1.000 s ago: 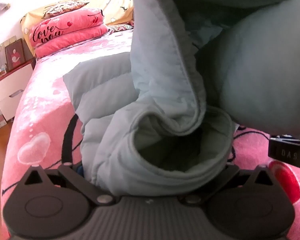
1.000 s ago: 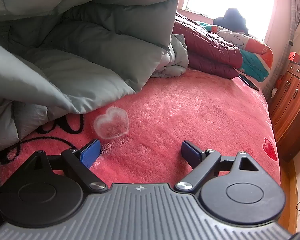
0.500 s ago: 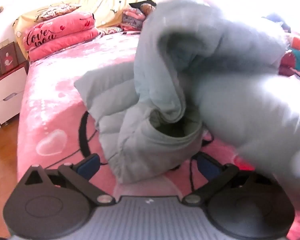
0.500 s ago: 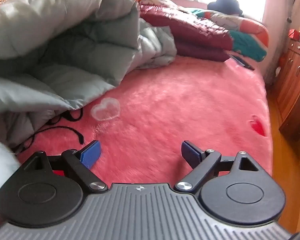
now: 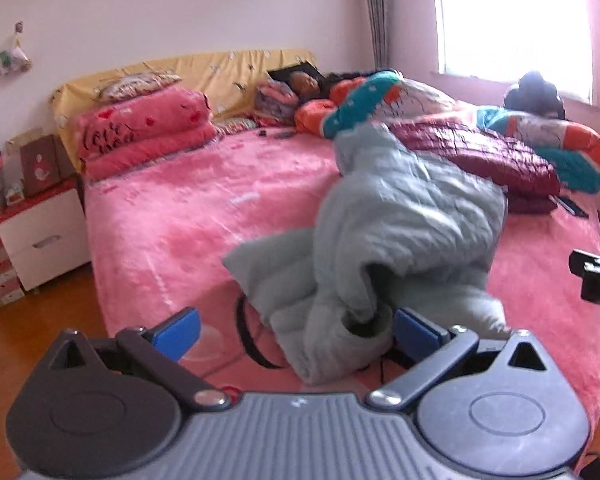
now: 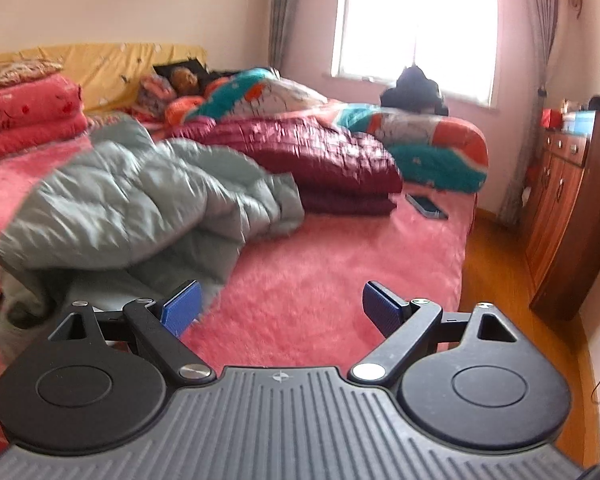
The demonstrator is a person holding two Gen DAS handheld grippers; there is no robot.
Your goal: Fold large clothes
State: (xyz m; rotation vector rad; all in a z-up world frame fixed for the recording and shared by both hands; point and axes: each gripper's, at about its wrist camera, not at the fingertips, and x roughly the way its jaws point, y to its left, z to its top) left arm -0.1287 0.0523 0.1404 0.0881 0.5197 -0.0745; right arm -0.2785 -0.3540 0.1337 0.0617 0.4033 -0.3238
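- Grey-green down jacket (image 5: 404, 224) lies crumpled on the pink bed (image 5: 188, 216).
- Left gripper (image 5: 296, 330) spread wide, empty.
- Right gripper (image 6: 281, 309) spread wide, empty.

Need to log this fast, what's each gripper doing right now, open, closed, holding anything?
Left gripper: open, holding nothing; grey puffer jacket lies just ahead.
Right gripper: open, empty, over the pink bedspread.

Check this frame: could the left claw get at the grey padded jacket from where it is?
Probably yes. The left claw is open and empty, and the near end of the grey padded jacket lies crumpled on the pink bedspread right ahead of its fingertips, with nothing between.
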